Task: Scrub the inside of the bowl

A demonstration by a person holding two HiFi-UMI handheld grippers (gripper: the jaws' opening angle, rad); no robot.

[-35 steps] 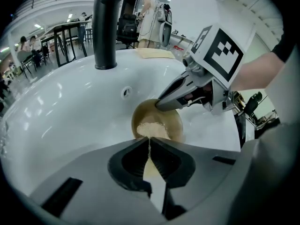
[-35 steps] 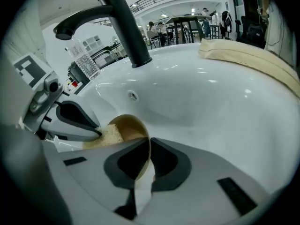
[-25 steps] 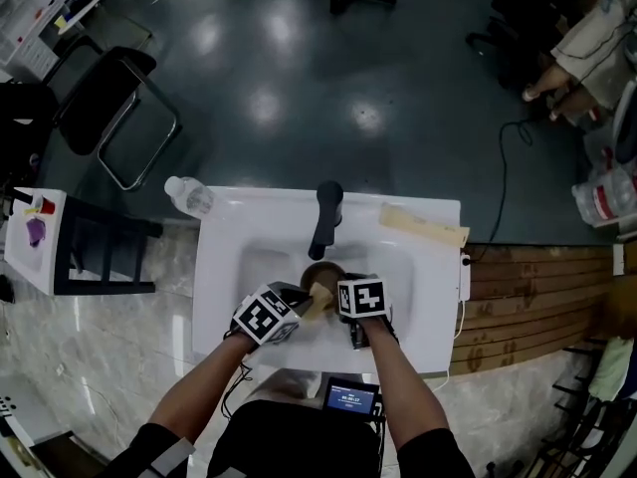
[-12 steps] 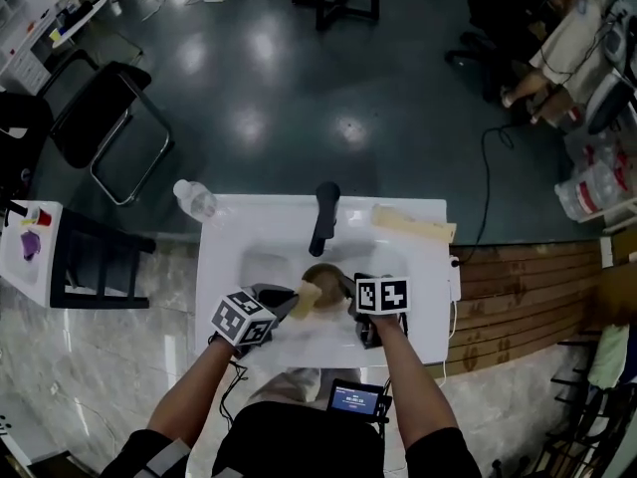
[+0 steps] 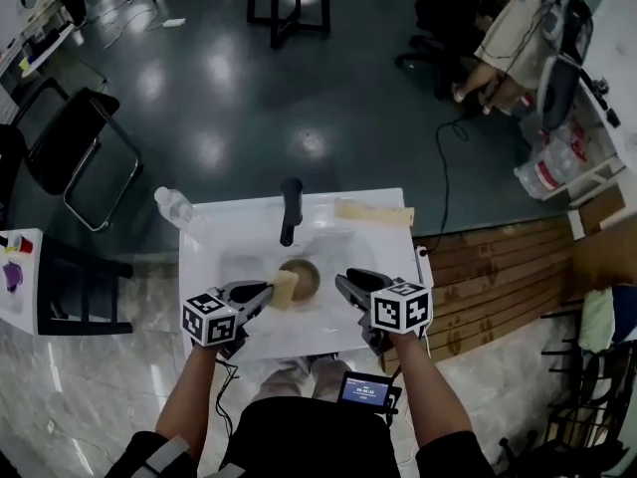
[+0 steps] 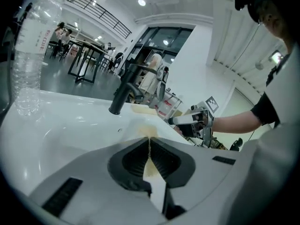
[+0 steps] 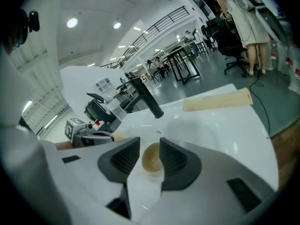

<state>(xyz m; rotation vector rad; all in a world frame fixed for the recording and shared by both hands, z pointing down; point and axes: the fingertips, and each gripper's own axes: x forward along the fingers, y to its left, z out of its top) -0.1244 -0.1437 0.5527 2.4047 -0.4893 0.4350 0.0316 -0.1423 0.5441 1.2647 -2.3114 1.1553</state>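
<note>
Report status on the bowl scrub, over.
Left gripper shut on sponge. Right gripper open, empty. Bowl in sink, sponge by its rim. Nothing in the way.

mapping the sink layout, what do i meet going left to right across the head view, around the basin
water bottle → left gripper → sponge → bowl → right gripper

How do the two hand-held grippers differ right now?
The left hand-held gripper is shut on a tan sponge; the right hand-held gripper stands open and grips nothing. The left one's sponge sits at the edge of the brown bowl; the right one is apart from the bowl. Both hover over the white sink.
</note>
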